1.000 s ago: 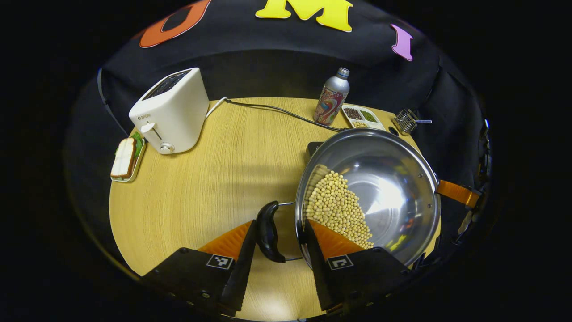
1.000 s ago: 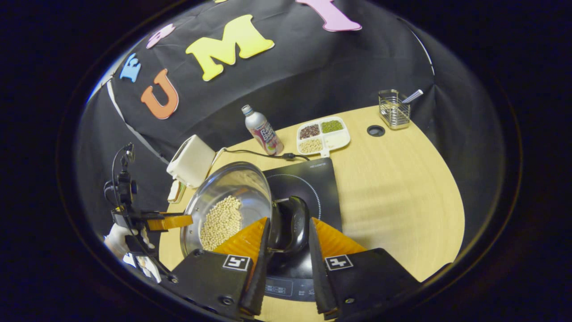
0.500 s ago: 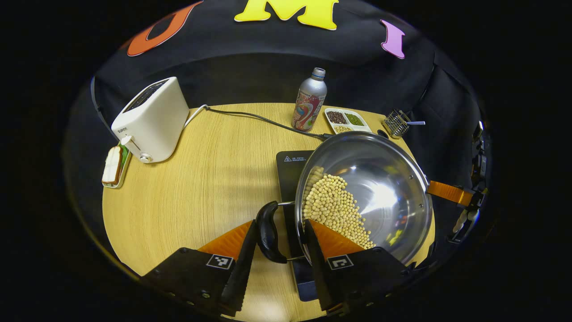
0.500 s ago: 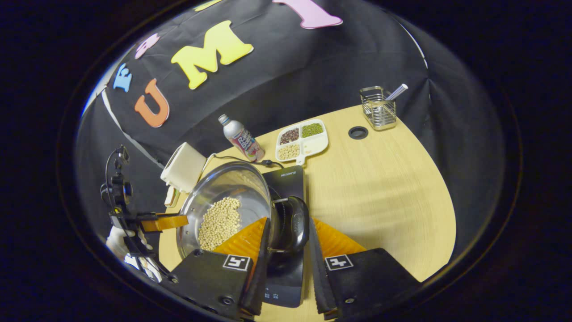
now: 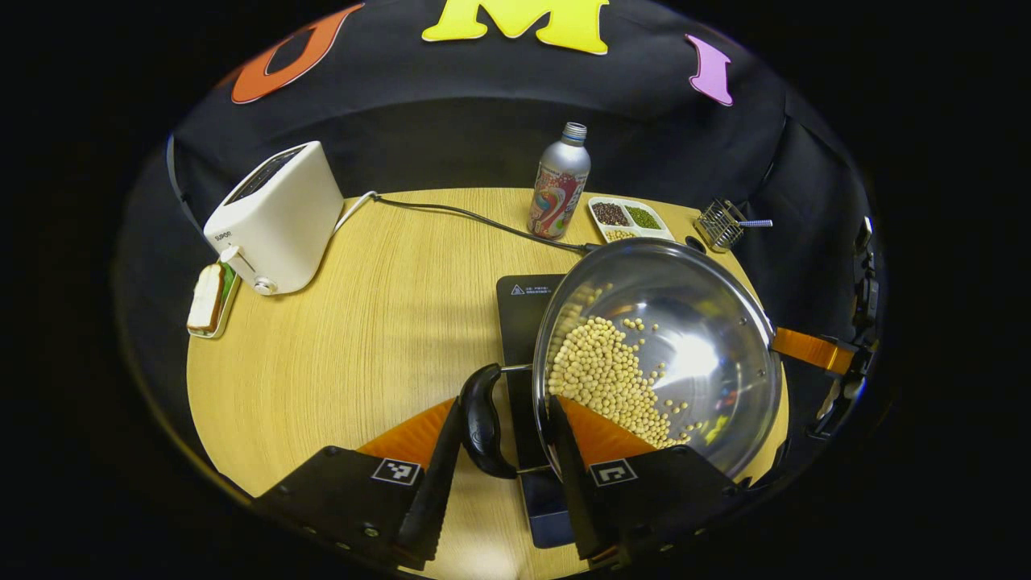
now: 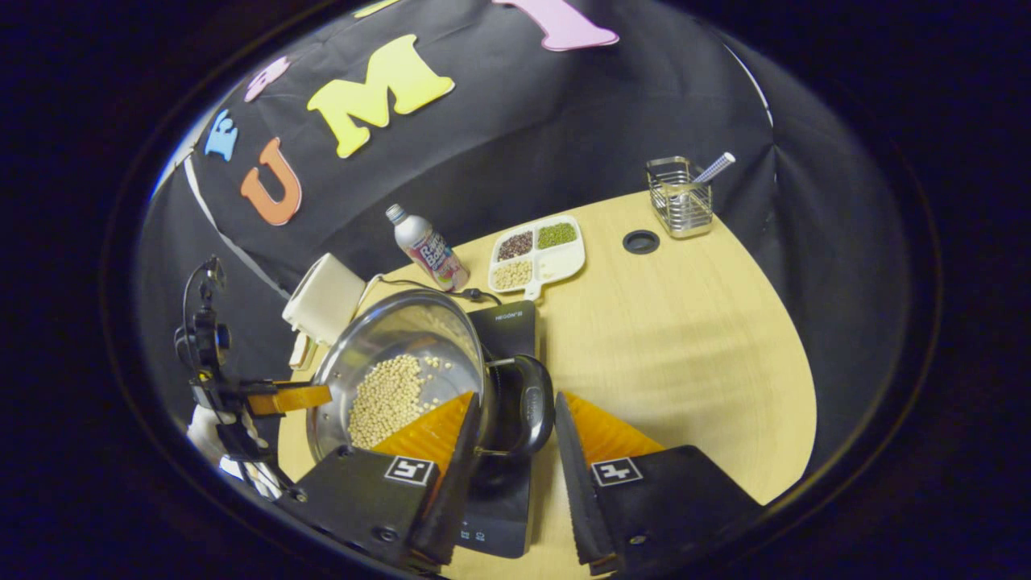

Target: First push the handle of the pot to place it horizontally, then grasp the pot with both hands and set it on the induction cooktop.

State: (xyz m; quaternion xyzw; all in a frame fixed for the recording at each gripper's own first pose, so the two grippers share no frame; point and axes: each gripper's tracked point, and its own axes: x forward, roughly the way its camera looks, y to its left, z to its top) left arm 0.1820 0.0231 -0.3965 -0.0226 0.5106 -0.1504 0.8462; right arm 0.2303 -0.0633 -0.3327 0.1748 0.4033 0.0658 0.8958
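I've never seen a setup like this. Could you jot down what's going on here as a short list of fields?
Pot: steel pot holding pale beans, over the black cooktop
Left tool: straddles one black pot handle
Right tool: straddles the other handle
Grip: pressing contact unclear for both
Table: round wooden table
Also there: toaster, bottle, divided dish

pot (image 5: 685,322): 1, 2 handles | cooktop (image 5: 523,302): 1 | toaster (image 5: 274,217): 1 | bottle (image 5: 558,181): 1 | tray (image 6: 538,255): 1, 4 compartments | wire basket (image 6: 681,197): 1 | sandwich plate (image 5: 211,298): 1 | cable (image 5: 475,216): 1 | beans in pot: too many to count | bench (image 5: 370,322): 1 | tools: left tool (image 5: 499,475), right tool (image 6: 511,483): 2
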